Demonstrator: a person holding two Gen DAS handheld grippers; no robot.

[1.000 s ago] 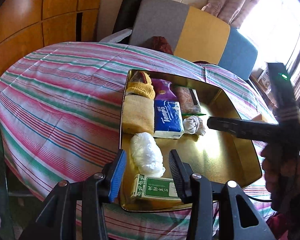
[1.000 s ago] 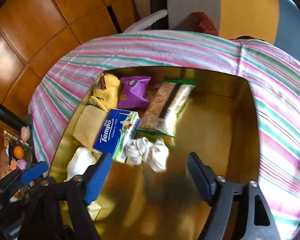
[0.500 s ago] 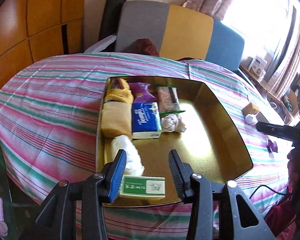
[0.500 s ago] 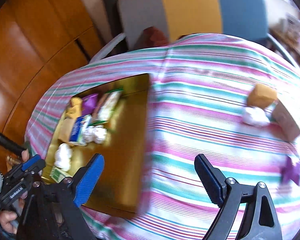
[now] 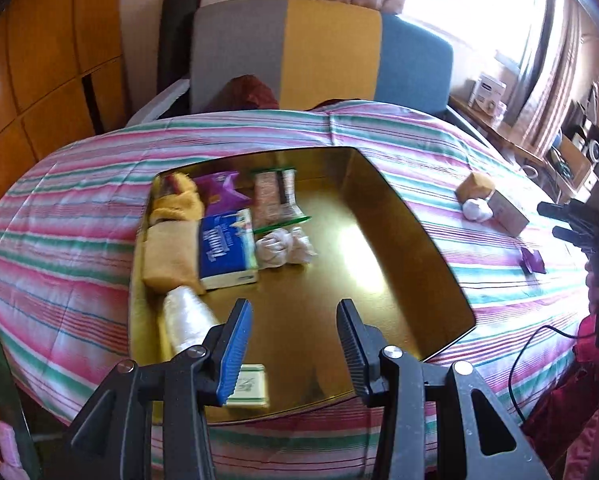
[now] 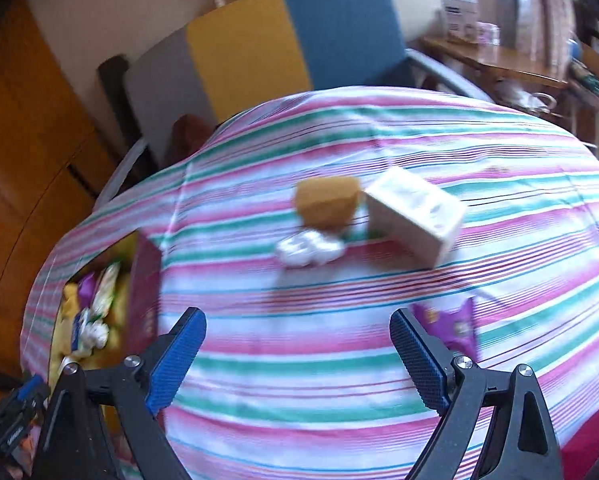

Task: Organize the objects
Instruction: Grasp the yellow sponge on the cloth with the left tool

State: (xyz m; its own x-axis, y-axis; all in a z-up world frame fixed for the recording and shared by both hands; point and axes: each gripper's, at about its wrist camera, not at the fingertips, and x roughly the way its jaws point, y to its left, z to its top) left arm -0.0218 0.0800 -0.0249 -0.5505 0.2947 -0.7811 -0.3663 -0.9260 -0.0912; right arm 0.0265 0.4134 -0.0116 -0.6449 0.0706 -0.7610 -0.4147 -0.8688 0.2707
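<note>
A round bench (image 5: 79, 240) under a quilted cloth striped pink, green and white carries a shallow gold metal tray (image 5: 379, 280) with glossy walls, near the bench's near-left edge. Along the tray's left wall lie a soft yellow knitted cloth (image 5: 179, 204), a tan sponge block (image 5: 169, 254) and a crinkled white plastic bundle (image 5: 185, 318). Beside them are a blue Tempo tissue pack (image 5: 223, 246), a purple foil sachet (image 5: 223, 194), a clear snack packet (image 5: 277, 198) and a knotted white rag (image 5: 285, 246). A small green-and-white carton (image 5: 251, 386) lies at the tray's near wall.

The left gripper (image 5: 293, 346) hovers over the tray's near part, fingers apart and holding nothing.

The right gripper (image 6: 297, 356) hangs above bare cloth toward the bench's right edge, fingers spread wide and empty. Ahead of it, blurred, sit a tan sponge cube (image 6: 327, 202), touching a crumpled white wad (image 6: 309, 250) and a tilted cream box (image 6: 415, 218). A purple sachet (image 6: 453, 326) lies just beside the right finger.
</note>
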